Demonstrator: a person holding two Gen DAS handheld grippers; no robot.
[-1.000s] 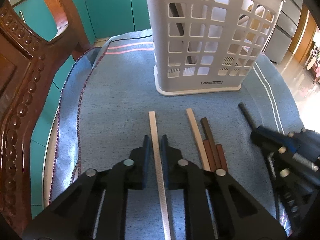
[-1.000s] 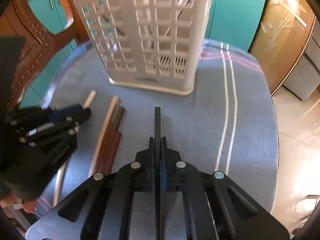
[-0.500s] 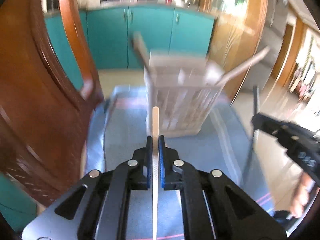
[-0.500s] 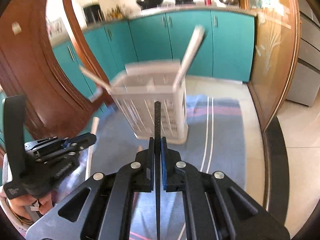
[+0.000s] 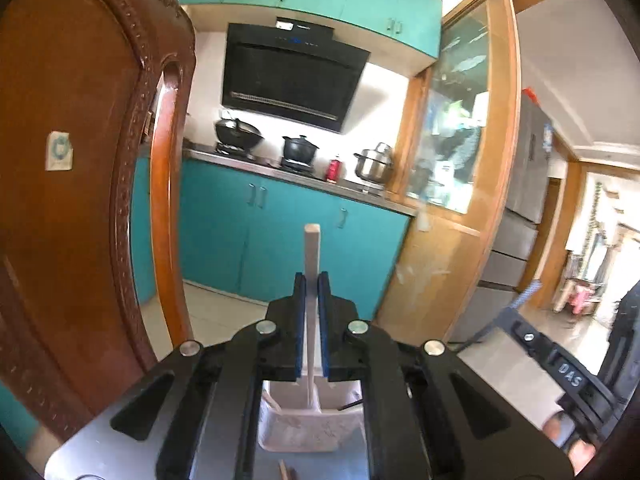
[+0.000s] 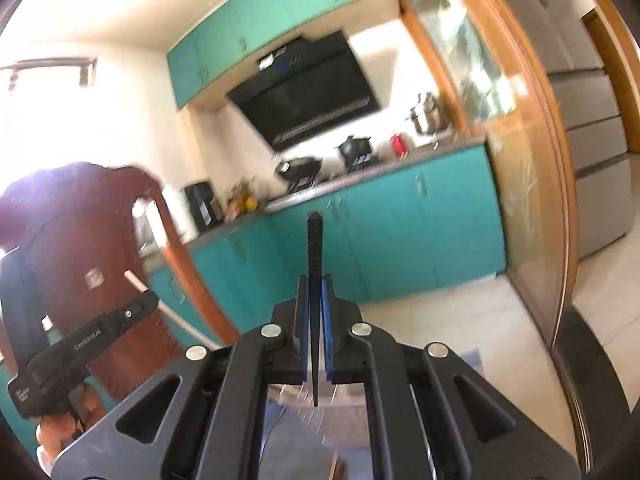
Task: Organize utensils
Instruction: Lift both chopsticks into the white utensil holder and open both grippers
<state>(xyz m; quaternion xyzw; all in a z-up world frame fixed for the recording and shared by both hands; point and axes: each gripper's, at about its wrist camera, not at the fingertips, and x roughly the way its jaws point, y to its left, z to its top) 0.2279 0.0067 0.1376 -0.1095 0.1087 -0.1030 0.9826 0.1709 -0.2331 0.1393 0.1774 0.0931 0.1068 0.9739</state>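
Observation:
My left gripper (image 5: 311, 280) is shut on a pale cream chopstick (image 5: 311, 248) and holds it upright, its lower end over the white utensil basket (image 5: 304, 428) seen below the jaws. My right gripper (image 6: 315, 280) is shut on a black chopstick (image 6: 314, 248), also held upright above the basket's blurred rim (image 6: 296, 394). The left gripper shows in the right wrist view (image 6: 88, 340) at the left with the cream chopstick (image 6: 134, 280) sticking up. The right gripper's body shows in the left wrist view (image 5: 560, 364) at the lower right.
A carved wooden chair back (image 5: 80, 200) stands close on the left. A loose brown chopstick end (image 5: 286, 470) lies on the blue cloth (image 6: 296, 440) below. Teal kitchen cabinets (image 5: 280, 232), a stove with pots and a range hood fill the background.
Both grippers have lifted off the table with their chopsticks and tilted upward; the views swung from the tabletop and basket front to the kitchen, with the basket now below the jaws.

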